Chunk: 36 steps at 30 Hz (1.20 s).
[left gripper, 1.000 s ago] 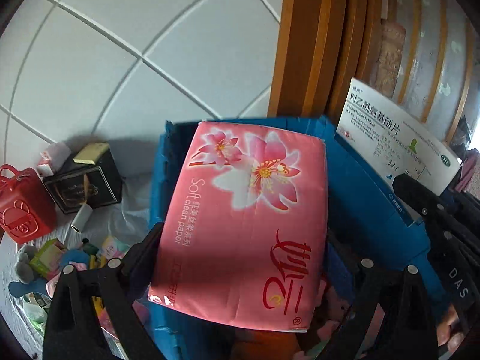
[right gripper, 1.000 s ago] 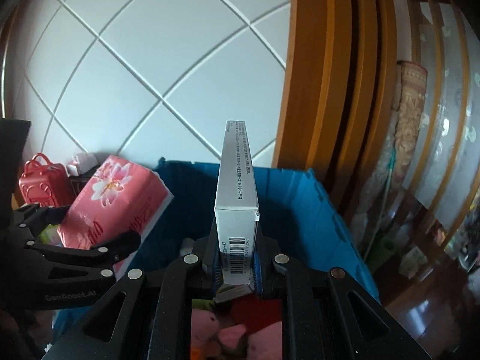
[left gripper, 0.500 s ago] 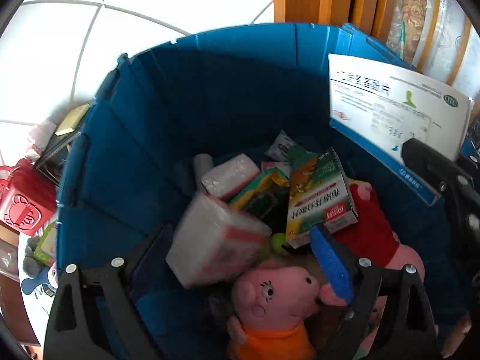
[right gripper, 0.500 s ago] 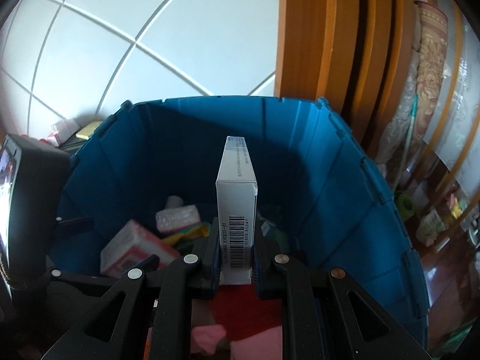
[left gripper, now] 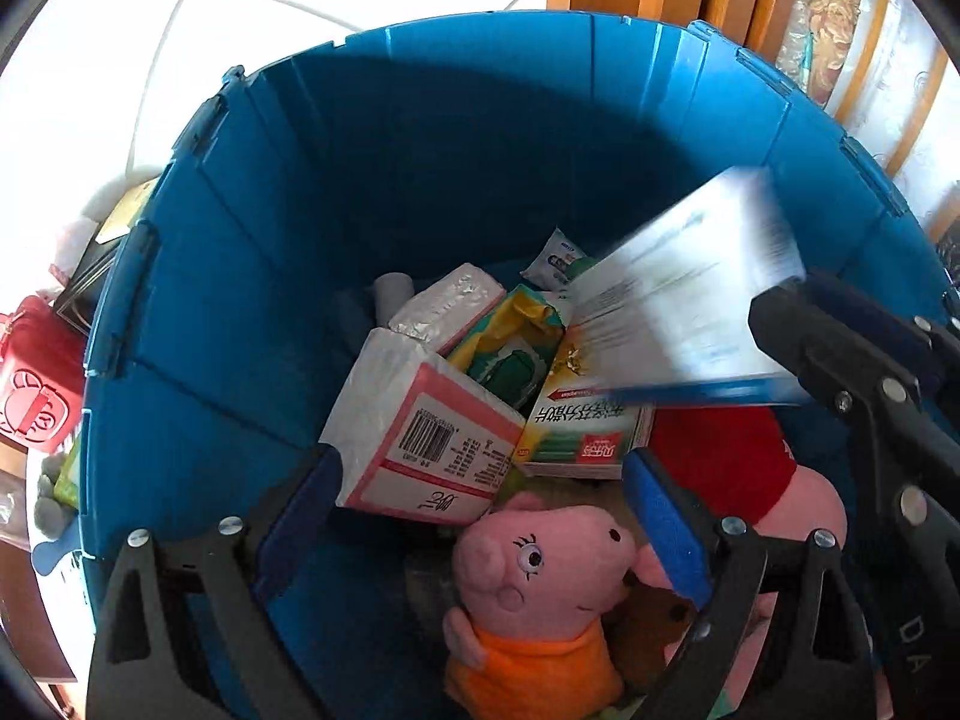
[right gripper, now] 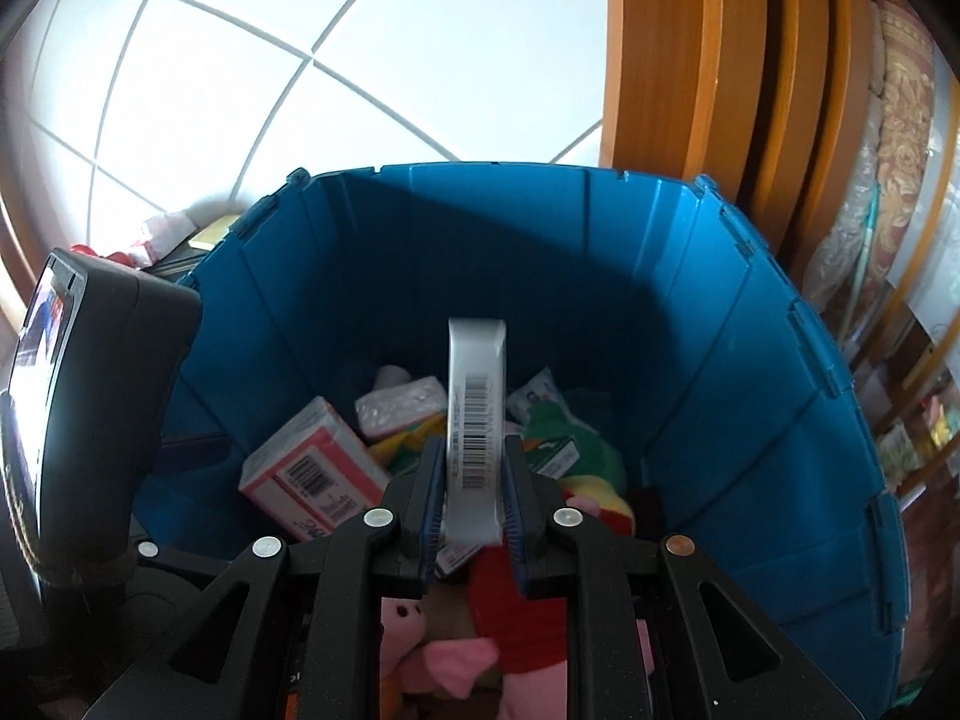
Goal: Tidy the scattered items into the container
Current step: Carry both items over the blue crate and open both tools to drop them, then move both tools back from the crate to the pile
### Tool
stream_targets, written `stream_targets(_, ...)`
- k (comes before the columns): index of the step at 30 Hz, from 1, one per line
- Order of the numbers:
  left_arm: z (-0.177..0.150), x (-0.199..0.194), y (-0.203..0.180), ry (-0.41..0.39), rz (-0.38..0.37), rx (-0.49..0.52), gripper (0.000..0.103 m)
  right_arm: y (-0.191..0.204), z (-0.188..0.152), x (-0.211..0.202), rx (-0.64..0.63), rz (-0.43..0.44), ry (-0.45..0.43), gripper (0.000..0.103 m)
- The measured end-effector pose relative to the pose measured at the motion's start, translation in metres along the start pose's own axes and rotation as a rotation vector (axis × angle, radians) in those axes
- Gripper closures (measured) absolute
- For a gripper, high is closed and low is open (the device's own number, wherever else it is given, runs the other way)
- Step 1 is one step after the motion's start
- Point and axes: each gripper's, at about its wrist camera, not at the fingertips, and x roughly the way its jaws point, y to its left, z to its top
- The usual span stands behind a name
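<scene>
A blue bin (left gripper: 420, 150) (right gripper: 750, 420) fills both views. My left gripper (left gripper: 480, 468) hangs open over it with nothing between its fingers. The pink tissue pack (left gripper: 420, 432) (right gripper: 312, 474) lies inside on other packets. My right gripper (right gripper: 474, 462) is inside the bin's right side, and its jaws are opening. The white medicine box (right gripper: 477, 396) (left gripper: 678, 312) is still between the pads, blurred and tipping forward, no longer pressed. Below lie a green medicine box (left gripper: 582, 432) and a pink pig plush (left gripper: 540, 570).
A red toy case (left gripper: 33, 378) and a dark box (left gripper: 90, 276) sit outside the bin on the left, with small items by them. A wooden door frame (right gripper: 690, 90) rises behind the bin. White tiled floor (right gripper: 300, 60) lies beyond.
The left gripper let go of the pink tissue pack, which now lies in the bin. Both grippers sank toward the bin. The white box has tilted and blurred as the right jaws part.
</scene>
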Motion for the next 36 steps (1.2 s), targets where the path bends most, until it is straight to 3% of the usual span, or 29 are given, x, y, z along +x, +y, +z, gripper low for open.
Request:
stream_targets(7,0.000,-0.002,-0.003,-0.007,0.012,0.007,0.008,-0.005,0.001,-0.004,0.024,-0.010,-0.002,0.071)
stream_targets(13,-0.004,-0.013,-0.010,-0.051,0.033,0.028,0.008,-0.015,0.003,-0.018,0.064,-0.020,-0.034,0.052)
stream_targets(15,-0.005,-0.022,-0.011,-0.077,0.030,0.032,0.008,-0.018,0.005,-0.024,0.074,-0.028,-0.053,0.029)
stream_targets(17,-0.009,-0.038,-0.007,-0.127,0.020,0.026,0.008,-0.020,0.006,-0.034,0.084,-0.032,-0.086,0.023)
stream_targets(23,-0.036,-0.109,0.017,-0.294,0.010,-0.020,0.008,-0.027,0.009,-0.073,0.130,-0.004,-0.225,0.016)
stream_targets(25,-0.053,-0.138,0.030,-0.375,0.039,-0.028,0.008,-0.022,0.009,-0.086,0.123,0.009,-0.255,0.009)
stream_targets(26,-0.061,-0.152,0.036,-0.420,0.063,-0.035,0.008,-0.017,0.008,-0.092,0.120,0.023,-0.271,0.001)
stream_targets(31,-0.113,-0.209,0.086,-0.615,0.165,-0.122,0.000,0.026,0.000,-0.132,0.078,0.117,-0.373,0.000)
stream_targets(36,-0.162,-0.233,0.148,-0.666,0.225,-0.238,0.000,0.087,-0.011,-0.165,0.026,0.254,-0.432,0.000)
